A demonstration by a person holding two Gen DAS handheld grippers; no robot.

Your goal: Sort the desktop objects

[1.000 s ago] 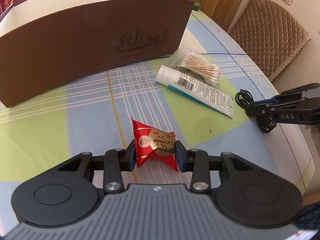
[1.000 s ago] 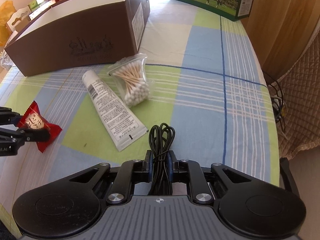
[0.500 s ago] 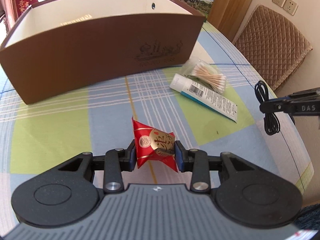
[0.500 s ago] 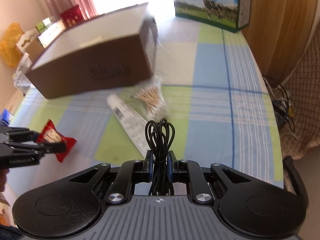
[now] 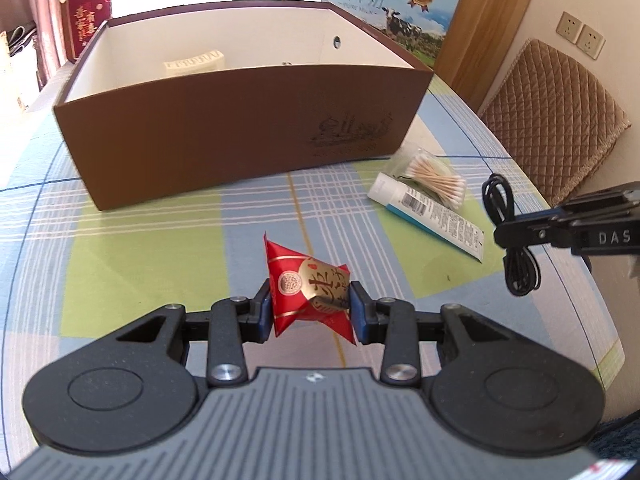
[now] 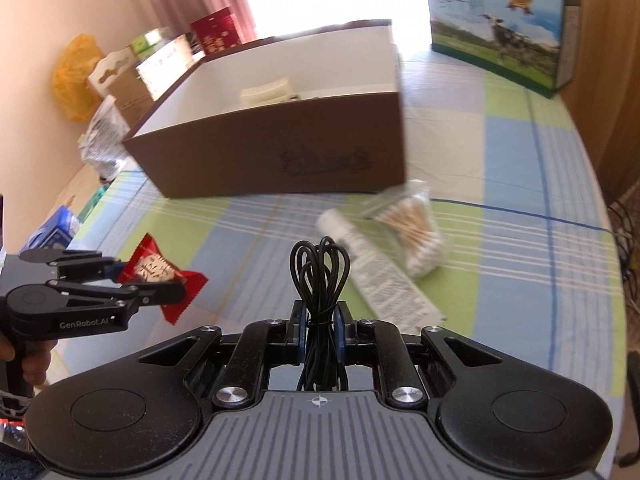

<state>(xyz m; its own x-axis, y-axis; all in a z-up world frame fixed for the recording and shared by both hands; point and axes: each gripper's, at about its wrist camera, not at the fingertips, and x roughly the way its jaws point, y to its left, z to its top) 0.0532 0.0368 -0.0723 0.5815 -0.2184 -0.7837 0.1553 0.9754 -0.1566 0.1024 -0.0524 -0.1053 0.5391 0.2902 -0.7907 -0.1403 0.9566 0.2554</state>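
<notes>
While my left gripper (image 5: 310, 309) clamps the red candy packet (image 5: 308, 286) and my right gripper (image 6: 319, 334) pinches the coiled black cable (image 6: 320, 276), both above the tablecloth (image 5: 140, 240), I judge sorting partly done: the brown box (image 5: 240, 136) holds one pale item (image 5: 194, 63), while the tube (image 5: 432, 210) and cotton swab bag (image 5: 432, 172) remain outside.

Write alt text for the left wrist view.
The left gripper clamps a red candy packet above a checked tablecloth, facing an open brown box. At right, the right gripper holds a coiled black cable near a tube and cotton swabs.
</notes>
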